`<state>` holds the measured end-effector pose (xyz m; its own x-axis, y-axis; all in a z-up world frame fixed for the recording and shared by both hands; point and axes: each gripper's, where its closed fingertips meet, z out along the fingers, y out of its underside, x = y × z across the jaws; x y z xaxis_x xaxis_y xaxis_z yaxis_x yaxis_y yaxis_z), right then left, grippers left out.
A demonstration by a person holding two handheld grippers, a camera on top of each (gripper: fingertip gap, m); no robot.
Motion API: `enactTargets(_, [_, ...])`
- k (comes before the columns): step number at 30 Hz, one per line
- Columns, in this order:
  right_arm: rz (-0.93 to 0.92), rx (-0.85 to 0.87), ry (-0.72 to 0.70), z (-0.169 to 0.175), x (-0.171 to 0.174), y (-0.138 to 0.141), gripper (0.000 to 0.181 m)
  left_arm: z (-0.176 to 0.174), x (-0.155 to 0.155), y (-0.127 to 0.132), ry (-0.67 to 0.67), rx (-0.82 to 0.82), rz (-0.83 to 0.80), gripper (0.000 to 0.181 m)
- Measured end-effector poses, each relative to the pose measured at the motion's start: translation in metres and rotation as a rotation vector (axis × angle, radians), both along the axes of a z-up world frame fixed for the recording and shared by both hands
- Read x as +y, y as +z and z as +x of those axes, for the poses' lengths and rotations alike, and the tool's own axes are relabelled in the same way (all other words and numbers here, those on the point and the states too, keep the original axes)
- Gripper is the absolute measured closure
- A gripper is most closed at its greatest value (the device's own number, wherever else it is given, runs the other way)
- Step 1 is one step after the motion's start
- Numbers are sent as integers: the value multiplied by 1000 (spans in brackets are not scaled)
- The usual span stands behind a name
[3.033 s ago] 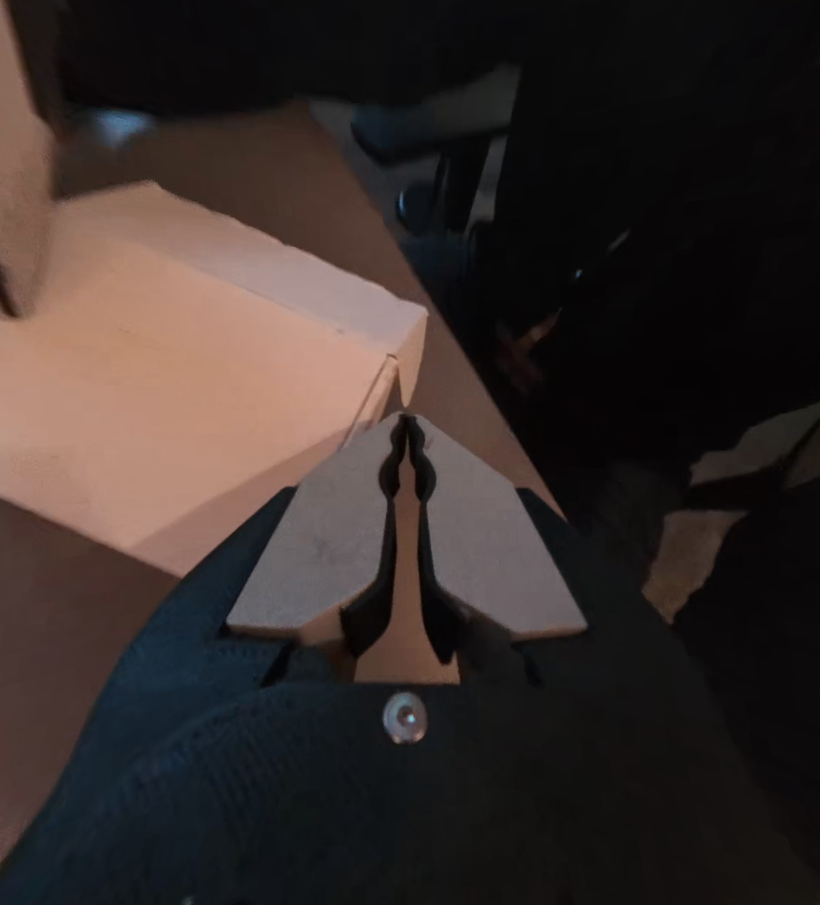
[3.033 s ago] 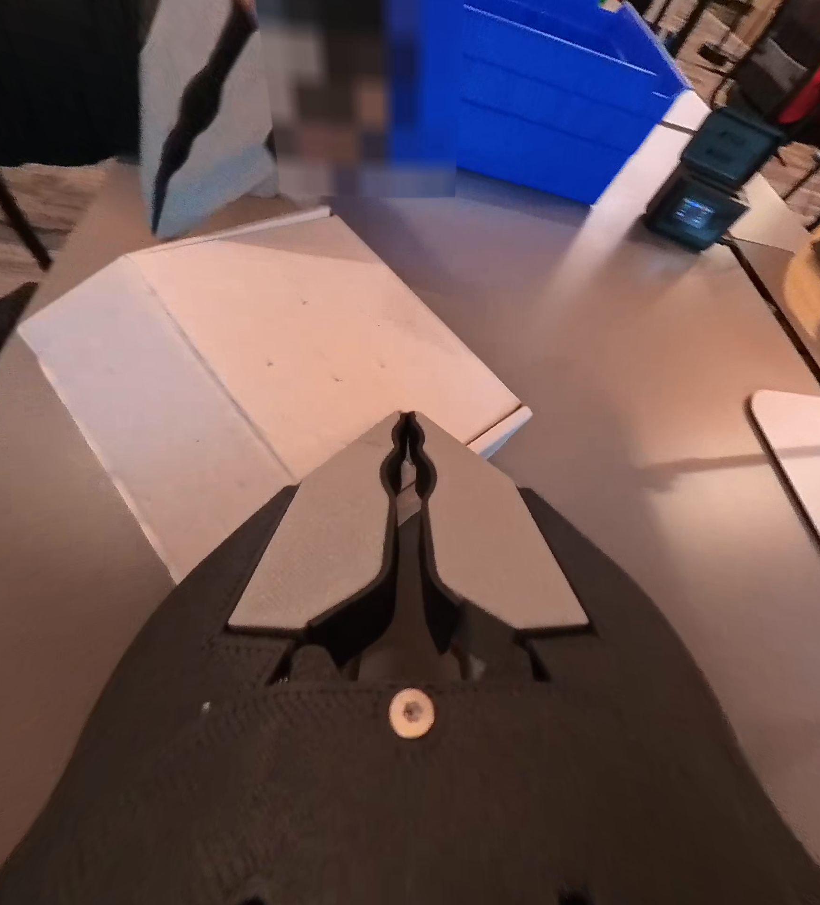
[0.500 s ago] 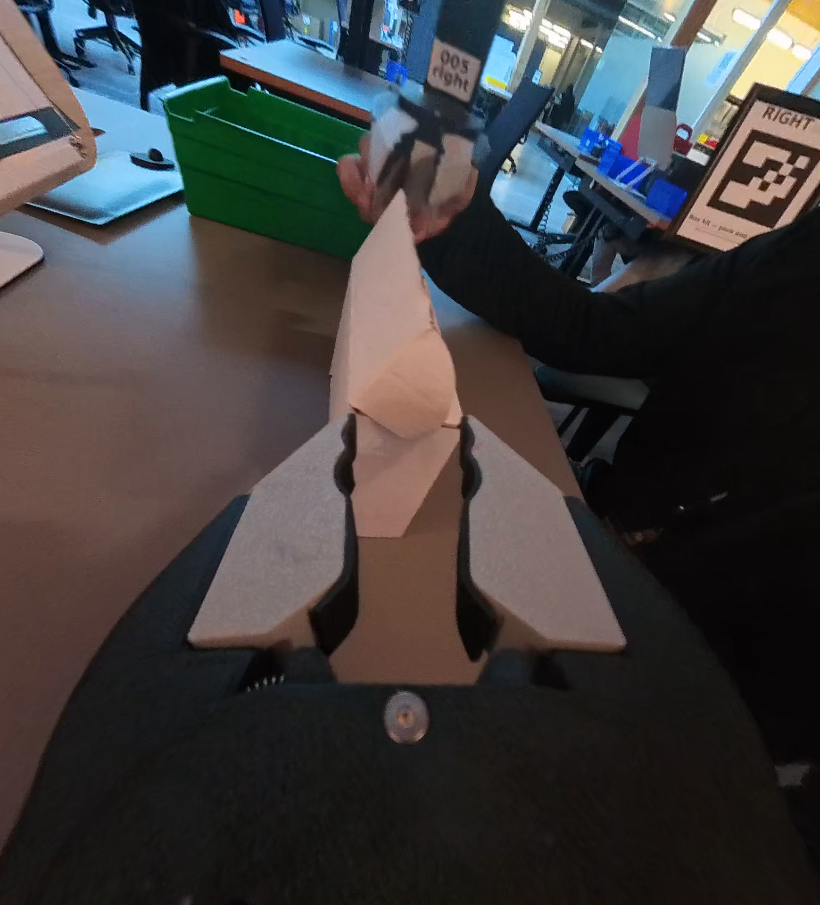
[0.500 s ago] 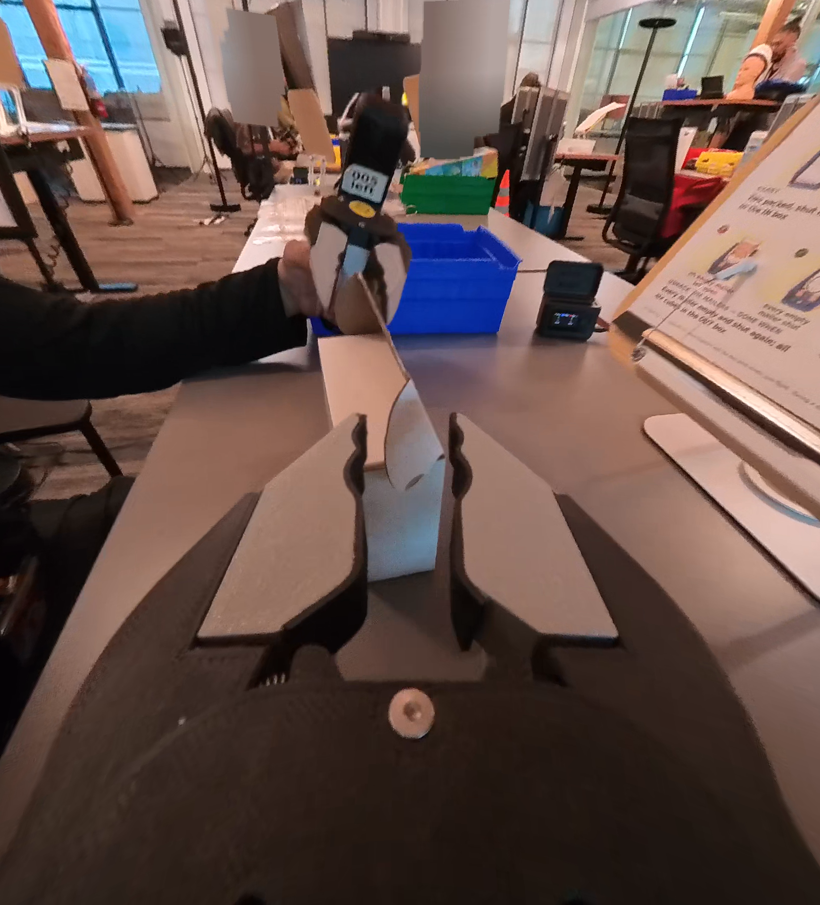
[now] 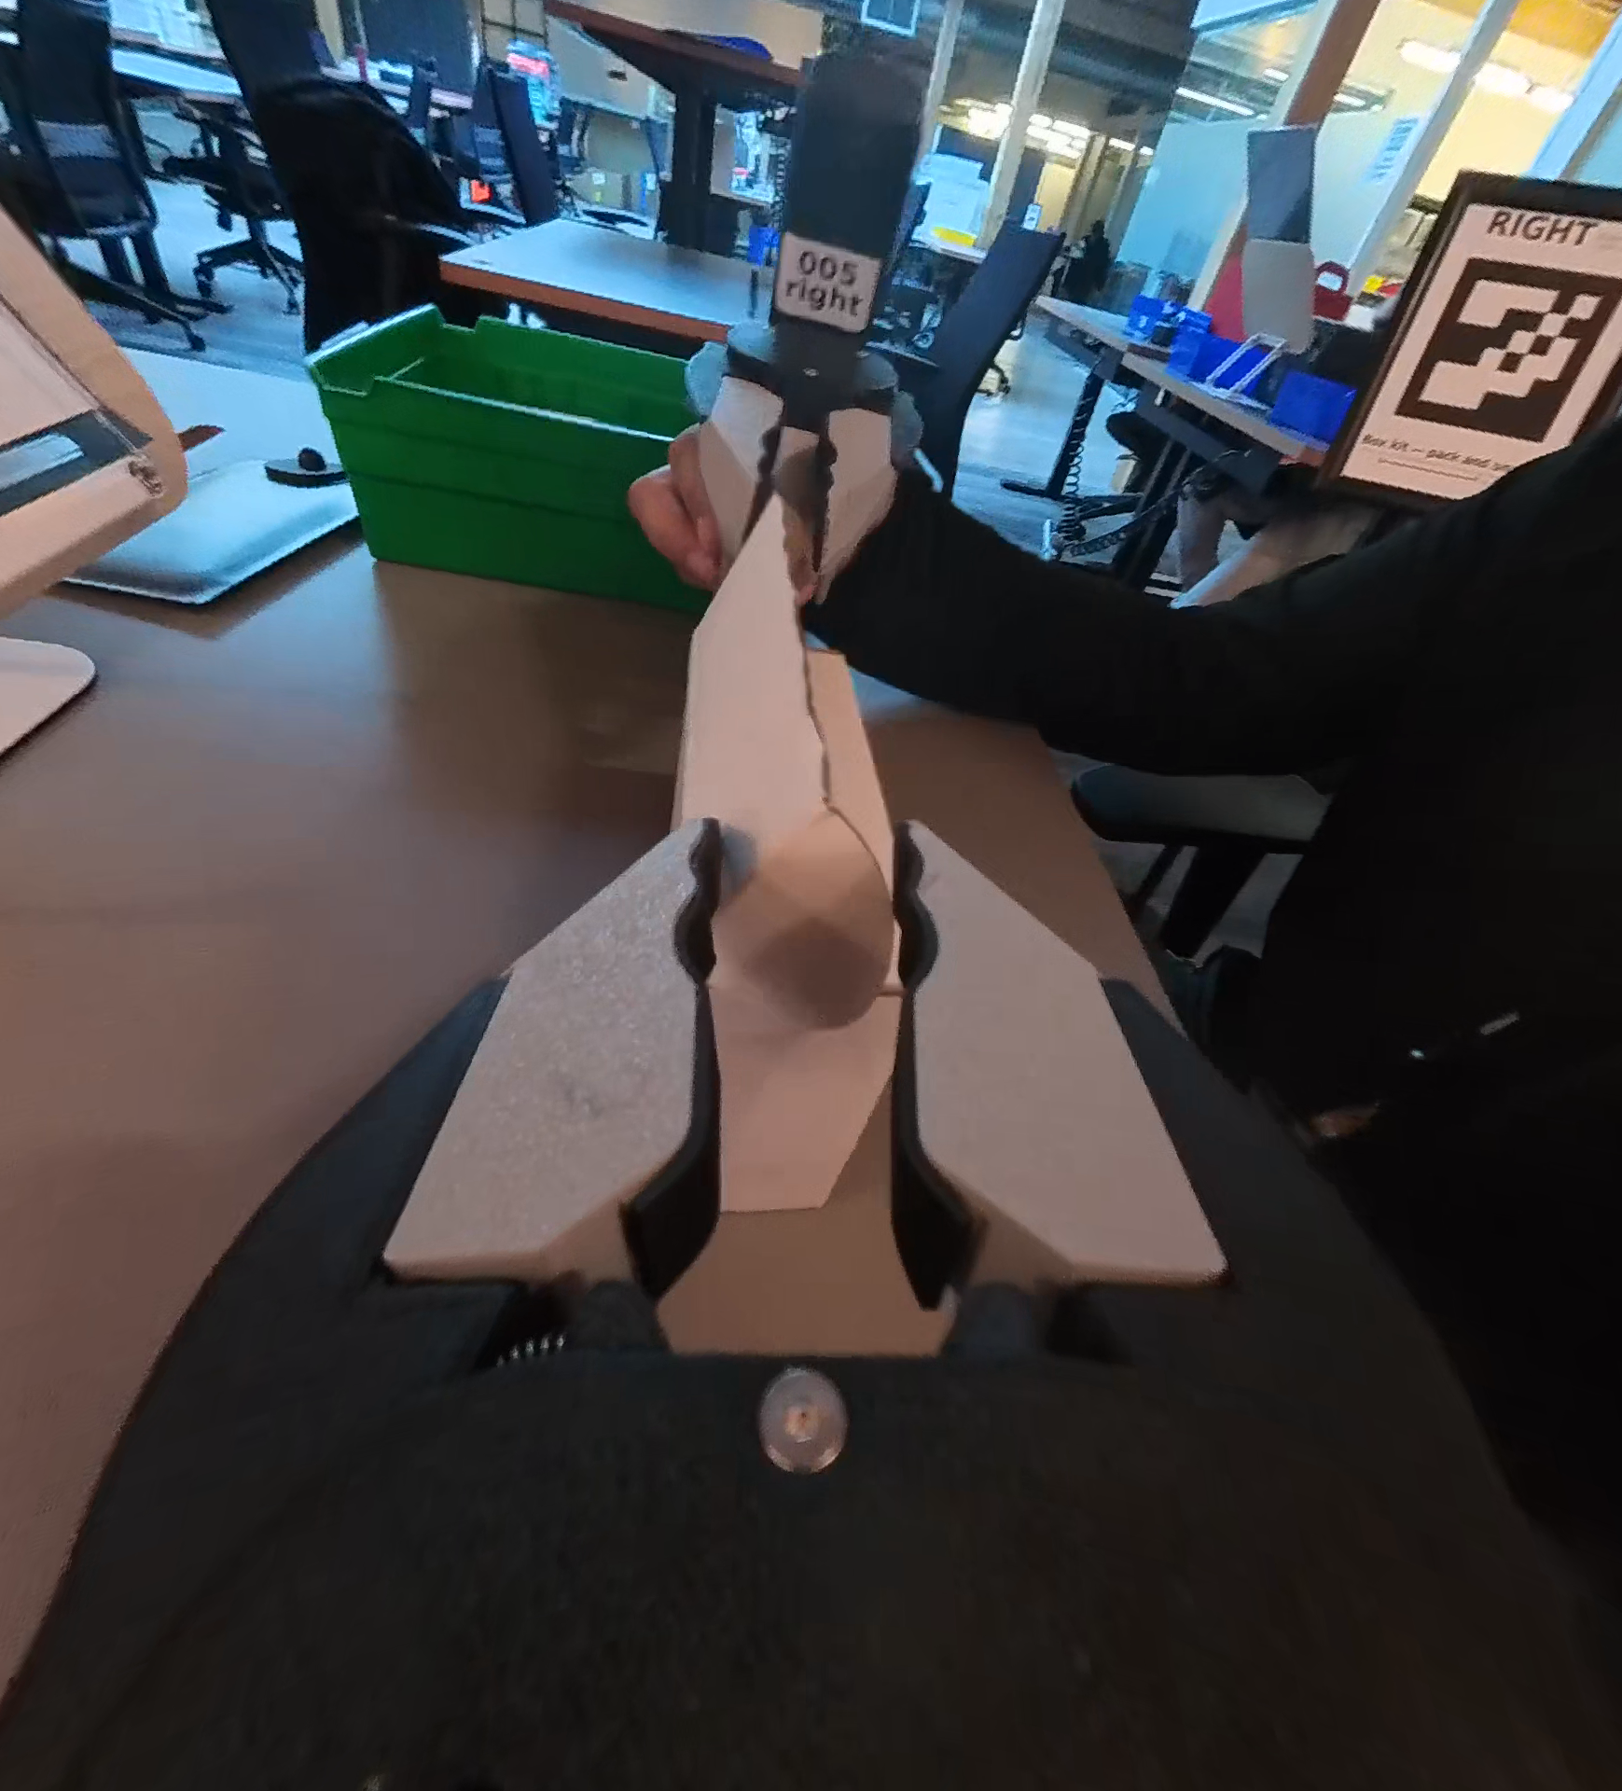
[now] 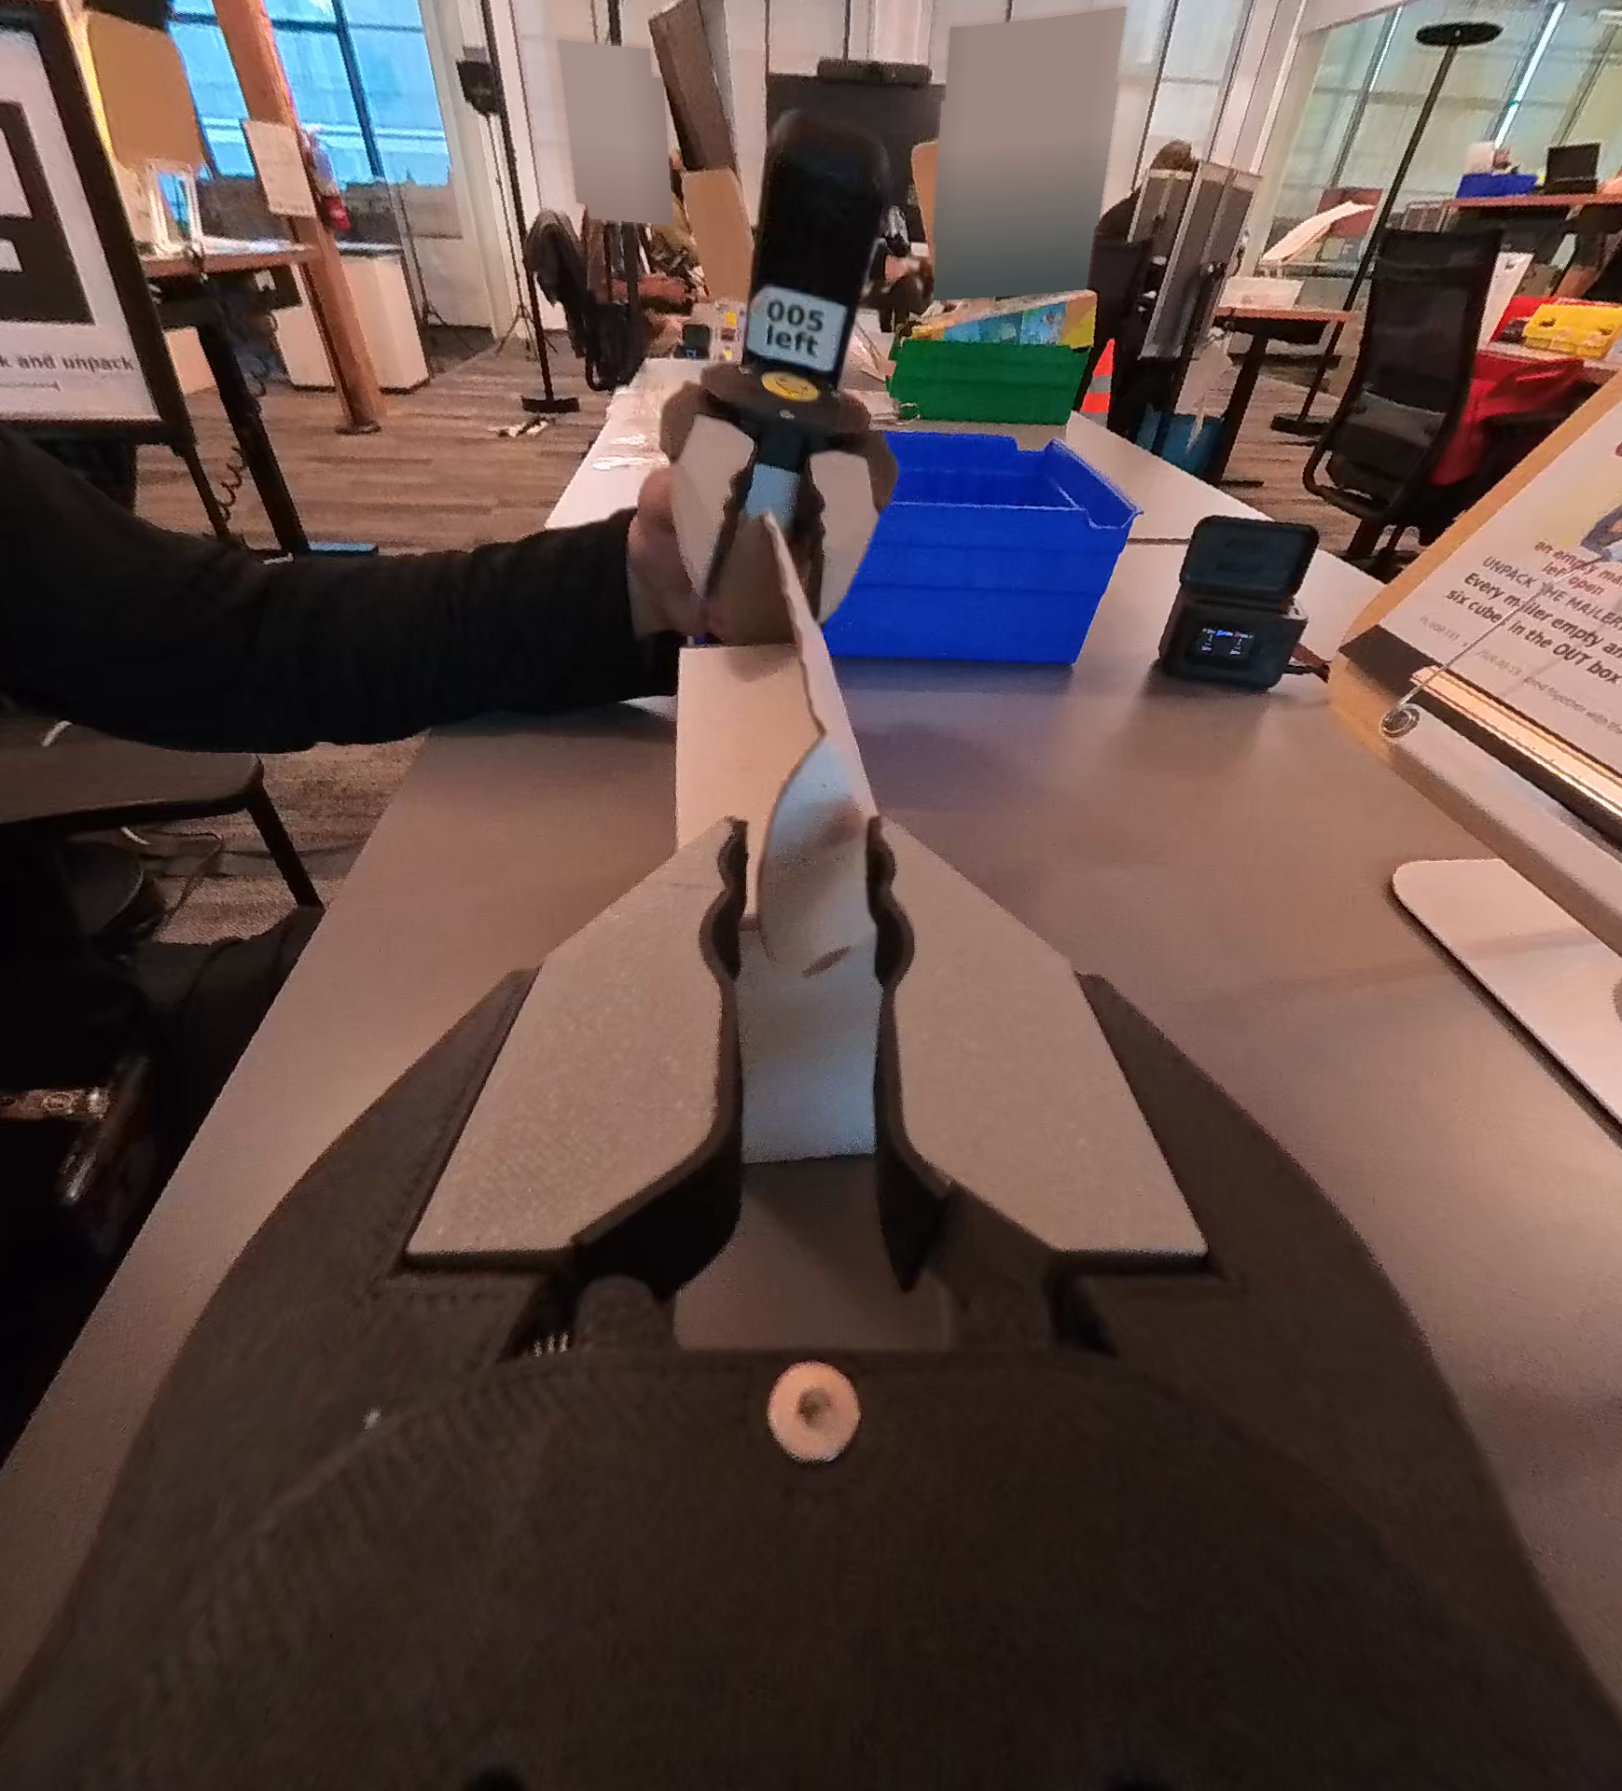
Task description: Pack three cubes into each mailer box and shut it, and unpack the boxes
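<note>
The left gripper (image 5: 802,872) is held open, with a rounded side flap (image 5: 807,930) of the mailer box (image 5: 768,737) standing between its fingers. No squeeze on the flap can be made out. The right gripper (image 6: 807,863) is likewise spread at the opposite end of the box, with the other flap (image 6: 816,872) in its gap. The lid (image 6: 811,678) is seen raised and edge-on, running from one gripper to the other. The box itself is set on the table (image 5: 303,824), along the edge nearest the person's sleeve (image 5: 1175,678).

The box is judged to be light, thin white cardboard: stiff across its panels, but easily creased at the folds and flaps. A grip is best taken on the flap close to its fold, or on the lid's free edge, with little force. The smooth card may slip from the fingers. Whether cubes are inside cannot be told.

No brand is seen on the box. A white sticker with writing is carried on each gripper's handle. A framed sign (image 5: 1514,339) with a black-and-white square pattern and a printed sheet on a stand (image 6: 1563,630) are also lettered. A green bin (image 5: 516,455) and a blue bin (image 6: 971,552) are set farther along the table
</note>
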<state>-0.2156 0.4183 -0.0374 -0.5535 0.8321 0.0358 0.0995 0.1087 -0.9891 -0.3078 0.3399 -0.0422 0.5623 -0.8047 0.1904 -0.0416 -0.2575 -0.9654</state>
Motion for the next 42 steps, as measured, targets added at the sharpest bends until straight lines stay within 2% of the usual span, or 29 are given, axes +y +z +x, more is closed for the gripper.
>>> enactTargets(1, [8, -1, -1, 0, 1, -1, 156, 2, -4, 2, -23, -5, 0, 147])
enactTargets(4, [8, 17, -9, 3, 4, 1, 155, -3, -12, 11, -44, -43, 21, 143])
enactTargets(8, [-88, 44, 5, 5, 7, 13, 154, -14, -15, 17, -65, -150, -25, 134])
enactTargets(14, [-144, 5, 14, -1, 10, 6, 151, -11, -14, -1, -100, -119, -62, 141])
enactTargets(17, [-156, -6, 56, -2, 5, -1, 150, -4, -15, 0, -143, -139, -59, 143])
enactTargets(21, [-183, -9, 122, -5, -4, -6, 152, 3, -13, 0, -135, -110, -59, 144])
enactTargets(26, [-222, 10, 213, 4, -15, 2, 150, 10, -17, 9, -149, -117, -42, 148])
enactTargets(29, [-191, 59, 200, 9, -13, 9, 146, 10, -18, 9, -151, -116, -44, 149])
enactTargets(35, [-255, 63, 160, 8, 4, 12, 146, 9, -12, 7, -133, -150, -108, 149])
enactTargets(38, [-281, 27, 187, 6, 3, 4, 153, 12, -9, 9, -125, -186, -165, 149])
enactTargets(42, [-307, 16, 231, 6, -4, 3, 151, 17, -7, 9, -116, -205, -209, 149])
